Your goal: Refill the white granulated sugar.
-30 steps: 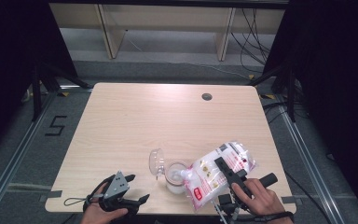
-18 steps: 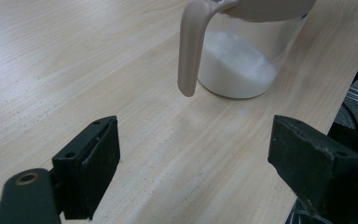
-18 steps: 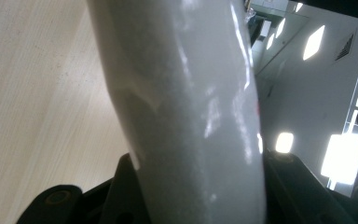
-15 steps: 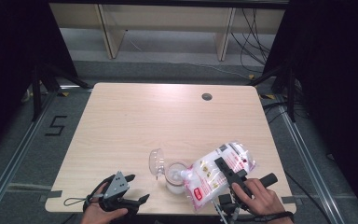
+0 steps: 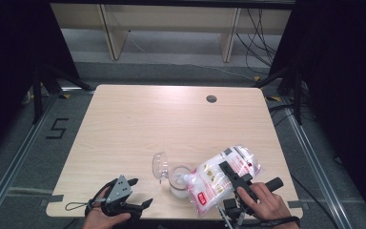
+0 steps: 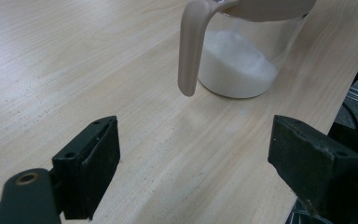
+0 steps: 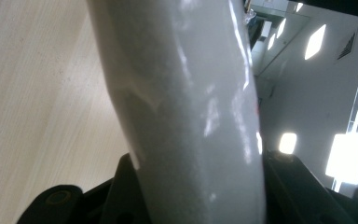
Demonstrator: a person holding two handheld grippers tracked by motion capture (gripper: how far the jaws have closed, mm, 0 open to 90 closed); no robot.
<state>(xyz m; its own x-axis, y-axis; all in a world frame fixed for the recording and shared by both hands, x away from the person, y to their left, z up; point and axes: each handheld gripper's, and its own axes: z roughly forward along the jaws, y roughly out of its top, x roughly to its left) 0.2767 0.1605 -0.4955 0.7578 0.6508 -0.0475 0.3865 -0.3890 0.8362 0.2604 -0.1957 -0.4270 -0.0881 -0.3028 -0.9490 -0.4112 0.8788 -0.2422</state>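
Note:
A clear plastic bag of white grains (image 5: pixel 207 183) with red print hangs tilted over the table's front right, its lower corner at the mouth of a clear jar (image 5: pixel 178 180). My right gripper (image 5: pixel 225 168) is shut on the bag (image 7: pixel 186 107), which stands between its jaws in the right gripper view. The jar (image 6: pixel 242 65) holds a layer of white grains, has a beige handle (image 6: pixel 191 46), and its clear lid (image 5: pixel 160 165) is swung open to the left. My left gripper (image 5: pixel 139 192) rests at the front left, open and with nothing between its jaws (image 6: pixel 193 158), pointing at the jar.
The light wooden table (image 5: pixel 138 119) has a small dark cable hole (image 5: pixel 211 98) at the back right. The jar stands close to the front edge. Beyond the table are a wooden shelf (image 5: pixel 167 19) and cables on the floor; a "5" mark (image 5: pixel 57 129) lies to the left.

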